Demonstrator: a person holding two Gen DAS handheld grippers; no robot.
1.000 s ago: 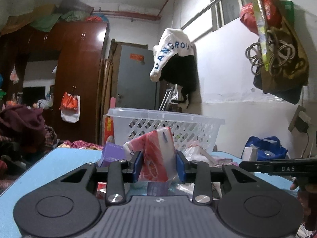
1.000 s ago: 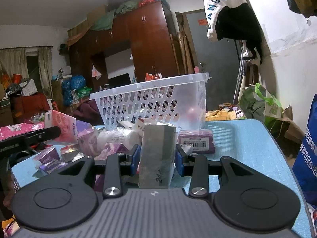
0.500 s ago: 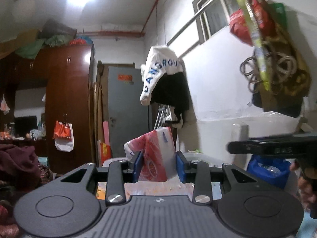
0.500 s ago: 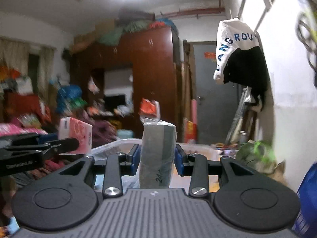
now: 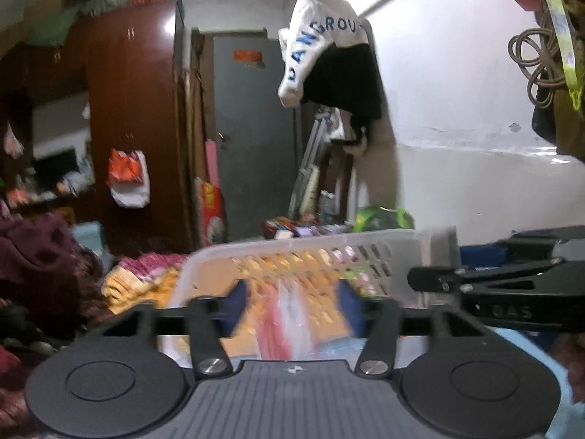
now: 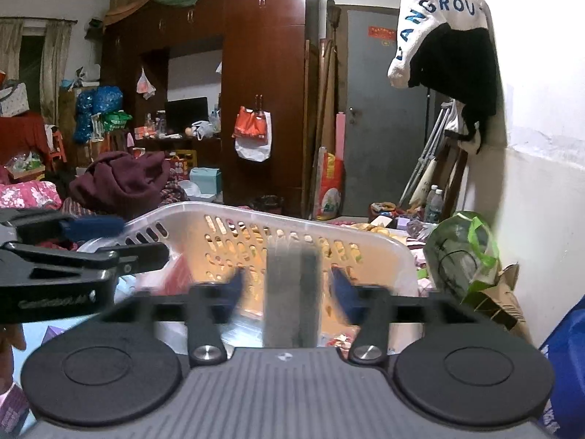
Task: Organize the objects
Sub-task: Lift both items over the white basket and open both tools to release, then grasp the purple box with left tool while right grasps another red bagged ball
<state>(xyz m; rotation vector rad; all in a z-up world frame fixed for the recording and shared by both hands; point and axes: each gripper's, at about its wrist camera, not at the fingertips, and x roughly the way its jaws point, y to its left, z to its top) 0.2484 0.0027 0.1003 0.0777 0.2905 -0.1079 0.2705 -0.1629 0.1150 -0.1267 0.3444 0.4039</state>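
Observation:
A white slotted plastic basket (image 5: pixel 310 252) stands right in front of both grippers; it also shows in the right wrist view (image 6: pixel 278 230). My left gripper (image 5: pixel 290 305) is open above the basket, and a blurred red and white packet (image 5: pixel 283 323) is between its spread fingers, loose. My right gripper (image 6: pixel 290 289) is open too, and a blurred grey packet (image 6: pixel 290 296) is between its fingers, not clamped. Each gripper shows in the other's view, the right one in the left wrist view (image 5: pixel 493 289) and the left one in the right wrist view (image 6: pixel 73 267).
A light blue table (image 5: pixel 537 351) carries the basket. A green bag (image 6: pixel 462 252) and a white wall (image 6: pixel 541 201) are to the right. A dark wardrobe (image 6: pixel 263 91), a grey door (image 6: pixel 380 117) and heaps of clothes (image 6: pixel 120 183) lie behind.
Both grippers came down over the basket and opened. The red and white packet and the grey packet, clamped before, now blur loose between the spread fingers.

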